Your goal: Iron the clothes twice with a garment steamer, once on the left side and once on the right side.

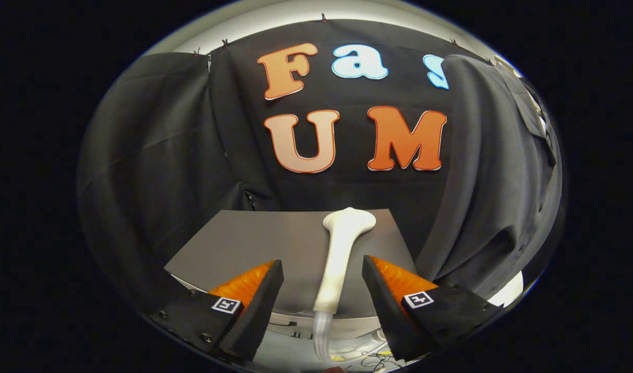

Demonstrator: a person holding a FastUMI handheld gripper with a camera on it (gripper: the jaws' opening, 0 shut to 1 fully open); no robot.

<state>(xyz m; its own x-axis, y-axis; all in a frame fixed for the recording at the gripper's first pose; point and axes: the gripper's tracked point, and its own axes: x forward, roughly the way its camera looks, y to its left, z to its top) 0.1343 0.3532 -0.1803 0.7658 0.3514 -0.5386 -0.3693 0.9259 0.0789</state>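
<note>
Gripper view is showing the gripper (322, 280) hanging over the near edge of a grey table (244, 243), and I am seeing its two fingers (254, 305) spread wide apart, pressing on nothing. Lying on the table between those fingers is the white steamer head (337, 259), its slim handle running back toward the gripper and its broader, flattened nozzle end pointing away toward the far edge of the table. Neither finger is touching the handle; a gap is showing on each side of it, with the handle sitting roughly midway. A clear, ribbed hose (321, 336) is coming off the near end of the handle and dropping down over the table's front edge, below the fingers, where a tangle of thin cables is lying near a pale floor. Off to the right of the table, a dark grey shirt (503, 171) is hanging upright against the booth's black cloth wall, well apart from the steamer head and beyond the right finger; its lower part is falling in soft folds close to the table's right side, and I cannot tell whether the fabric is touching the table. Left of the table, another dark sheet of cloth is draping down the wall. Small square black-and-white marker tags are sitting on top of each finger's base.
</note>
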